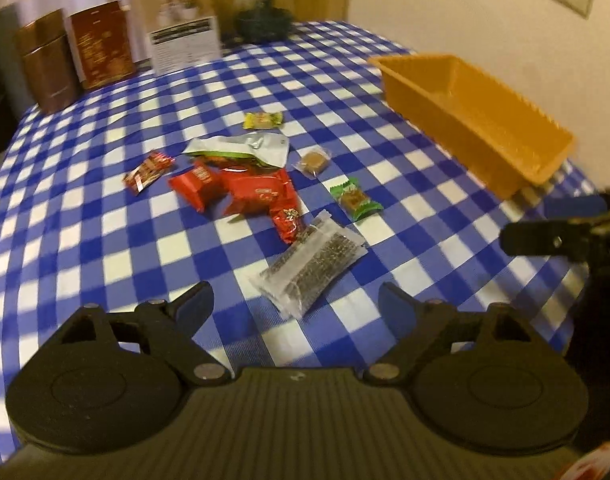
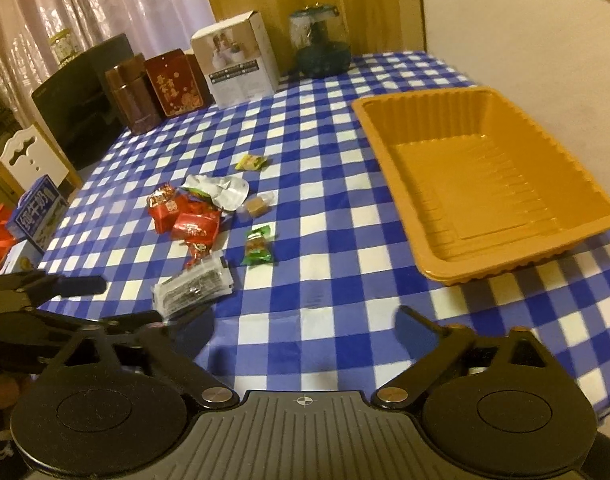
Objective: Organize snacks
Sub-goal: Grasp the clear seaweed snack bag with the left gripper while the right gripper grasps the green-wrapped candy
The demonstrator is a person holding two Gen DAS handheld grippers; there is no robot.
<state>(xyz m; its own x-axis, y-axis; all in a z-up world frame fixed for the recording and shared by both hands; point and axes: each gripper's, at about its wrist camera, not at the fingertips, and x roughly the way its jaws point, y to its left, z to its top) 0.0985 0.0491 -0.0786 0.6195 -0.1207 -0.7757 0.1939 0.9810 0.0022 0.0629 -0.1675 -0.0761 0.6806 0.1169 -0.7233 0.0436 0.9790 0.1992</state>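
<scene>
Loose snacks lie mid-table on the blue checked cloth: a clear packet of dark seed bars [image 1: 311, 266] [image 2: 195, 290], red packs [image 1: 241, 190] [image 2: 185, 220], a silver pouch [image 1: 241, 147], a green sweet [image 1: 357, 198] [image 2: 258, 246], a yellow sweet [image 1: 263, 119] and a wrapped brown cake [image 1: 313, 160]. An empty orange tray [image 1: 465, 132] [image 2: 485, 184] stands at the right. My left gripper [image 1: 295, 300] hovers open just before the clear packet, its pads off it. The right gripper [image 2: 305, 318] is open over bare cloth, between the snacks and the tray.
Two brown tins [image 2: 133, 92], a red box [image 2: 177, 80], a white carton [image 2: 237, 60] and a glass jar [image 2: 321, 40] line the table's back edge. A blue milk box [image 2: 37, 212] and a white chair back [image 2: 29, 156] sit past the left edge. A wall runs along the right.
</scene>
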